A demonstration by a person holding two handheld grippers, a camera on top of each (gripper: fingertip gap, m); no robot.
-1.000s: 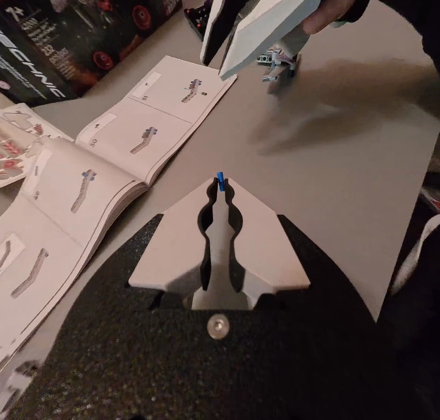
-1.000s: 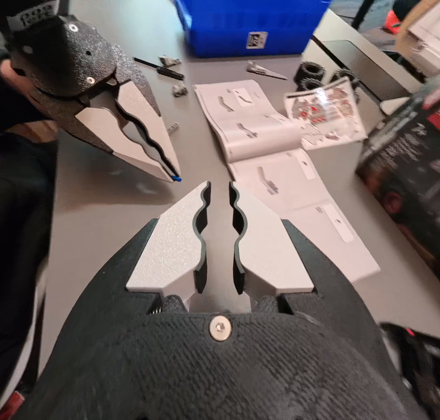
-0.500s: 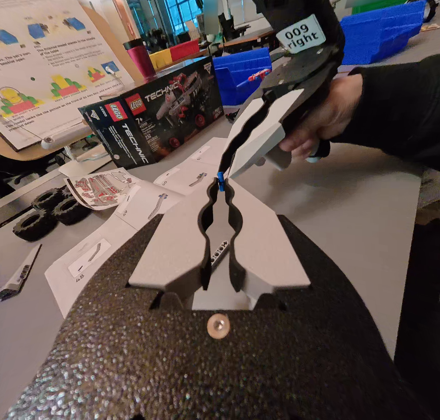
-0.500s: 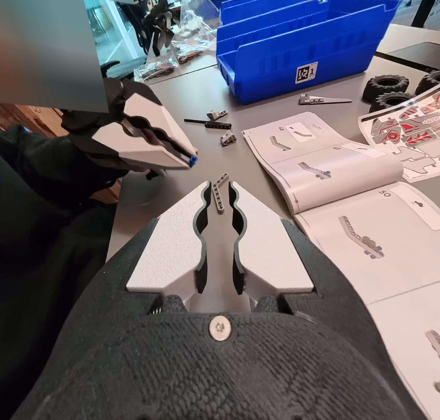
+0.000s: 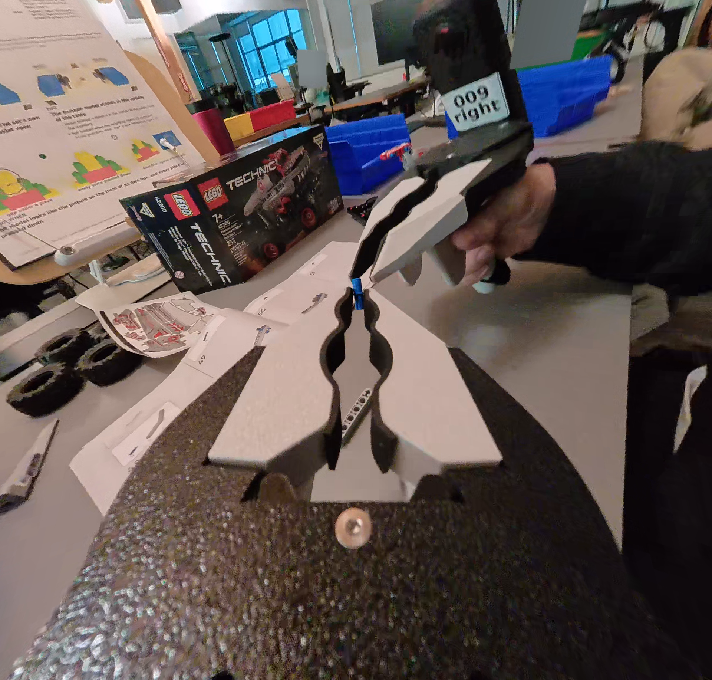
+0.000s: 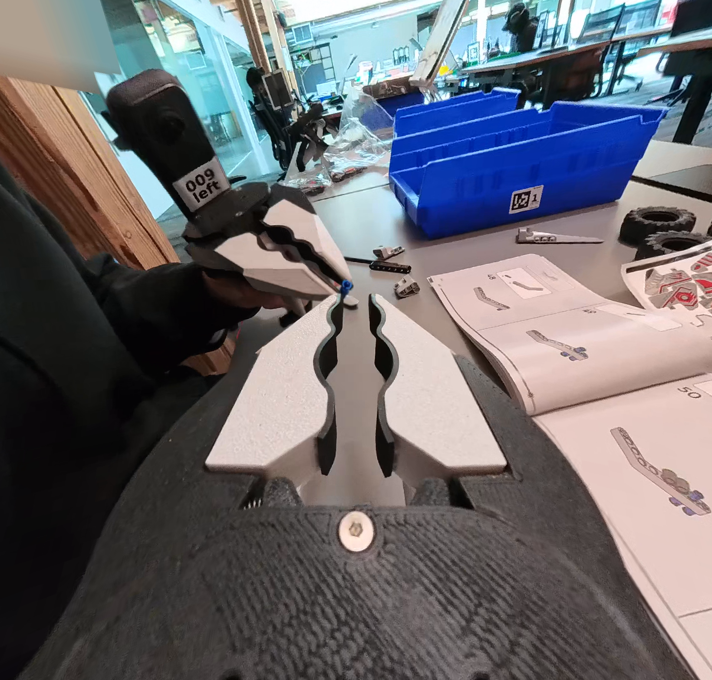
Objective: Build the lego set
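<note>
The left claw is clamped on a small blue pin, held upright at its tips. The right claw is apart and empty, tips just beside the pin. A grey beam lies on the grey worktop below, pointing away. The booklet lies open nearby.
</note>
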